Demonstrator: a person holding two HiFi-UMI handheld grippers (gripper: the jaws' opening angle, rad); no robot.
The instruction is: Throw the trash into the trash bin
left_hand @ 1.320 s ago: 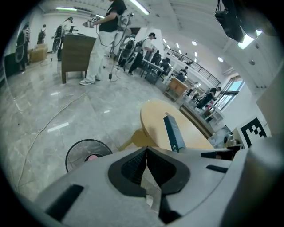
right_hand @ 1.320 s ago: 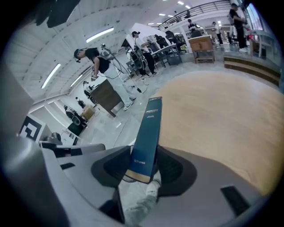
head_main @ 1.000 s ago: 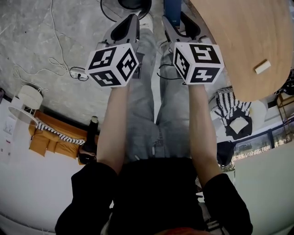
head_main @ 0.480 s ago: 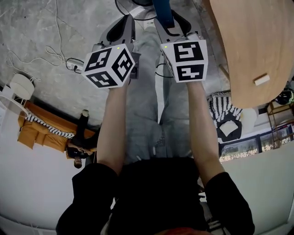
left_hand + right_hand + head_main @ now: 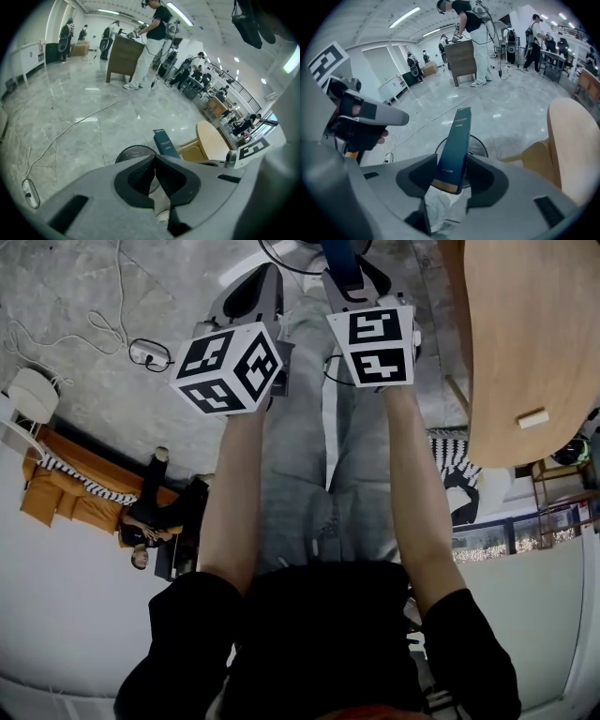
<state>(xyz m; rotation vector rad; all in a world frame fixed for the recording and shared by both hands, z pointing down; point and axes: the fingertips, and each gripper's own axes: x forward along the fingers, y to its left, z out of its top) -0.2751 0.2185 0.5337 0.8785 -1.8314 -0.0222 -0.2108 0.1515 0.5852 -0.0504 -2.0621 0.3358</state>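
Above the grey marble floor [image 5: 511, 108], the right tool [image 5: 452, 174] is pinching a slim dark-blue carton [image 5: 455, 140] upright over a round black rim [image 5: 478, 146], possibly the trash bin, ready for dropping. The left tool [image 5: 154, 166] is hanging pressed together, empty.

- A black top [image 5: 323, 638] with black sleeves [image 5: 178, 634] that end near the elbows.
- Light grey jeans [image 5: 295, 474], faded and creased.
- The left gripper [image 5: 154, 158] has a smooth grey moulded shell. Black ribbed pads [image 5: 139, 177] line its jaws, and a dark rectangular slot [image 5: 68, 213] is cut into the shell.
- The right gripper [image 5: 451, 161] has the same grey shell, black jaw lining and dark slots.
- Each gripper carries a white cube printed with black square markers: the left cube [image 5: 228, 367] and the right cube [image 5: 380, 345].
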